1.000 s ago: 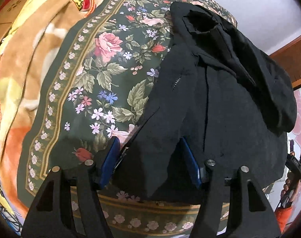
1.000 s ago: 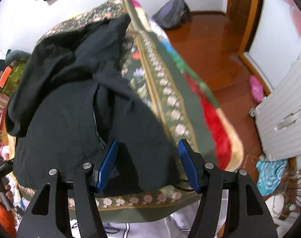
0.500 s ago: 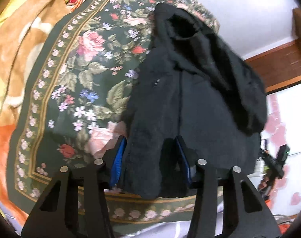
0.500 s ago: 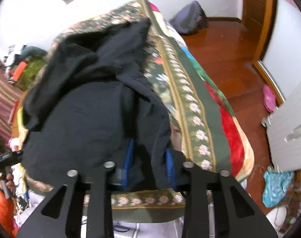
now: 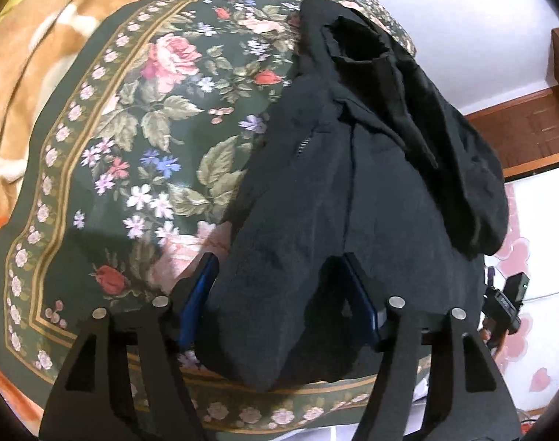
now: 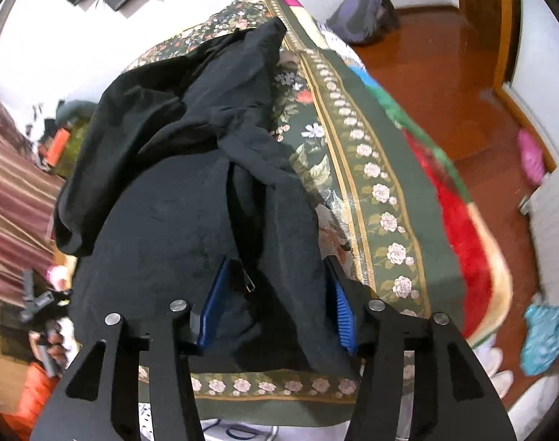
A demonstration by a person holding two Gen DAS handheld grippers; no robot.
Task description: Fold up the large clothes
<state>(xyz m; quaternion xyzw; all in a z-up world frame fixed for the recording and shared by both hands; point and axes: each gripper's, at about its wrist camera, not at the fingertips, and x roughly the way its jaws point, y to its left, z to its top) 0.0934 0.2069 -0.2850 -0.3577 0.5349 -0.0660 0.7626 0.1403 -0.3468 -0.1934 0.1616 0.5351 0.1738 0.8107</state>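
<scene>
The black jacket (image 5: 353,191) lies spread on the bed's floral blanket (image 5: 139,117), its hem reaching back between both of my tongs and its hood end farthest ahead of them. My left tongs (image 5: 279,294) have just been opening and stand released, a corner flap of the hem lying loose between the blue pads (image 5: 198,294). My right tongs (image 6: 276,305) have likewise just been opening, straddling the zipper-side flap without pinching it.
</scene>
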